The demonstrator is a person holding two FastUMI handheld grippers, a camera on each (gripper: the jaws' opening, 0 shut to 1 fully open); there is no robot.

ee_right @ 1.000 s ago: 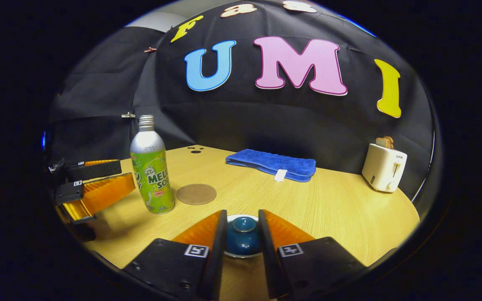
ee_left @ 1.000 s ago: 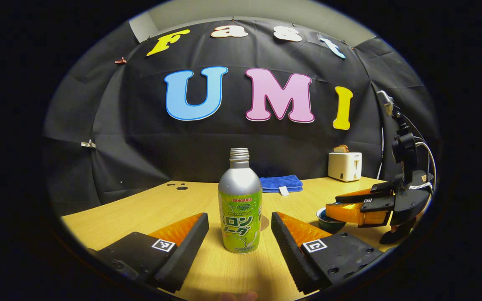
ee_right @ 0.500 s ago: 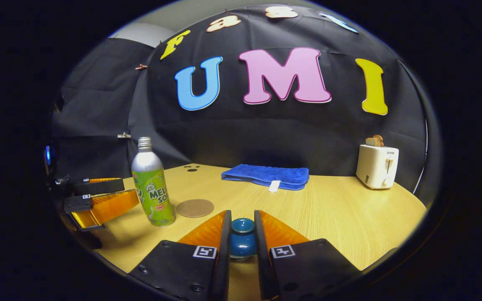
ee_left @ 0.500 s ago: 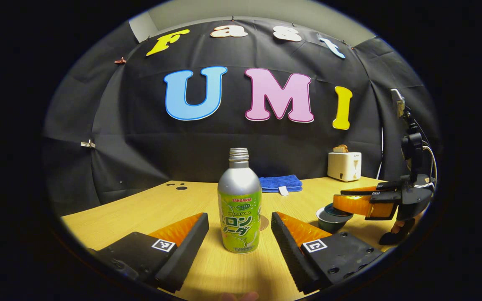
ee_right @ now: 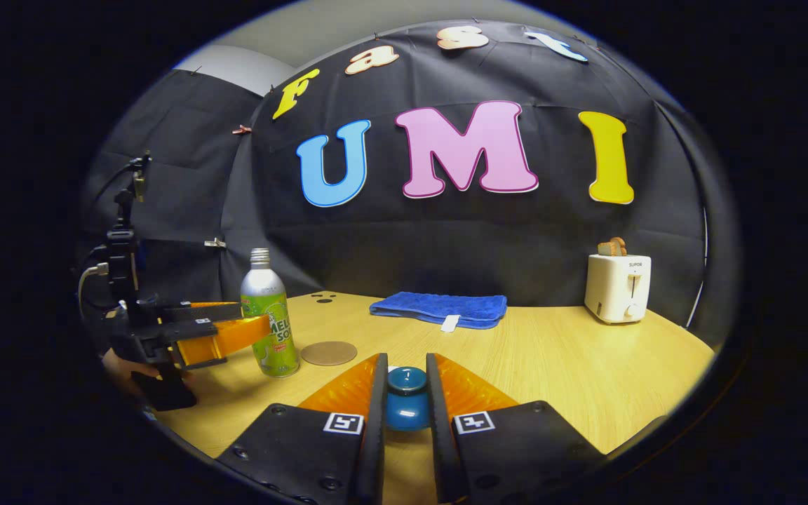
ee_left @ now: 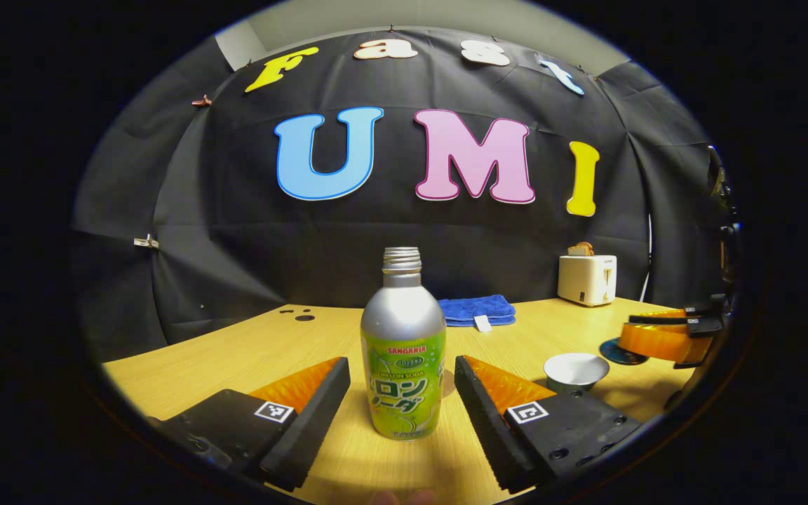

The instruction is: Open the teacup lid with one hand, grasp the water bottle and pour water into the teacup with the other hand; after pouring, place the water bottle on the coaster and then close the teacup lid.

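Your right gripper [ee_right: 404, 393] is clamped on the dark blue ceramic lid [ee_right: 406, 405], off the open white-lined teacup [ee_left: 575, 369]. Your left gripper [ee_left: 402, 396] gapes around the upright silver-and-green bottle [ee_left: 402, 351], untouched, ready to squeeze; round brown coaster [ee_right: 328, 353] waits just beside.

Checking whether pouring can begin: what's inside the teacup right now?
The teacup stands uncovered; its pale inside looks empty, though its bottom is hidden by the rim. The right tool holds the lid aside.
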